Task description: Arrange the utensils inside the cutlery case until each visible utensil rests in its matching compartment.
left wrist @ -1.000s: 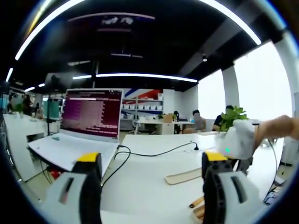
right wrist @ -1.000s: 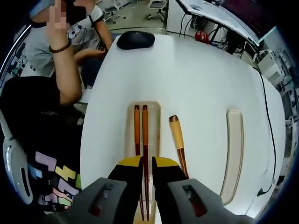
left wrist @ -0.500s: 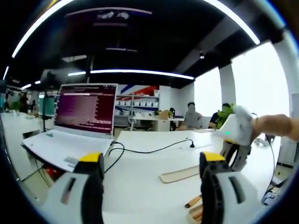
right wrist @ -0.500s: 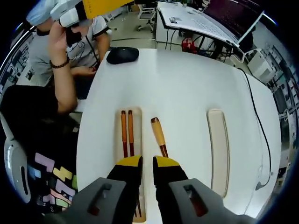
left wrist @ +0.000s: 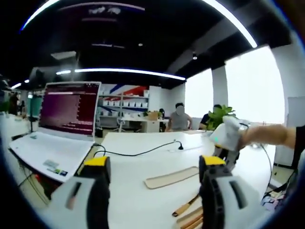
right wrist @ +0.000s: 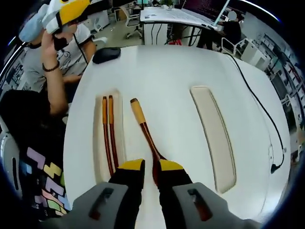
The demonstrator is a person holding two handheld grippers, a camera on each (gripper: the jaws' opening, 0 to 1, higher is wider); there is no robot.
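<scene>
- Right gripper [right wrist: 147, 165] is hovering over the white desk [right wrist: 171, 71]; its yellow-tipped fingers [right wrist: 129, 166] are standing a narrow gap apart, holding nothing.
- The spoon [right wrist: 145, 130], with pale wooden handle and dark stem, is lying on the desk, its bowl end running down into the gap between the right fingers; touching or not, cannot tell.
- The case base [right wrist: 100, 157] is lying just left of the spoon, with two brown chopsticks [right wrist: 109, 135] lying side by side in it, just left of the left-hand finger.
- The case lid [right wrist: 213, 135], a long beige tray, is lying well right of the spoon, apart from the fingers.
- A black mouse [right wrist: 106, 54] is sitting at the desk's far edge beyond the case base, beside a seated person [right wrist: 50, 71].
- Left gripper [left wrist: 152, 164] is held up above the desk with fingers [left wrist: 96, 161] wide apart, gripping nothing.
- In the left gripper view, the case lid [left wrist: 171, 177] is lying between the fingers, farther off; the spoon handle [left wrist: 185, 207] and the case base [left wrist: 188, 222] are lying just left of the right-hand finger.
- The right gripper [left wrist: 228, 140] is hanging beyond that finger, held by a hand [left wrist: 267, 136].
- A laptop [left wrist: 57, 129] is standing open left of the lid, a black cable [left wrist: 143, 152] running beside it.
</scene>
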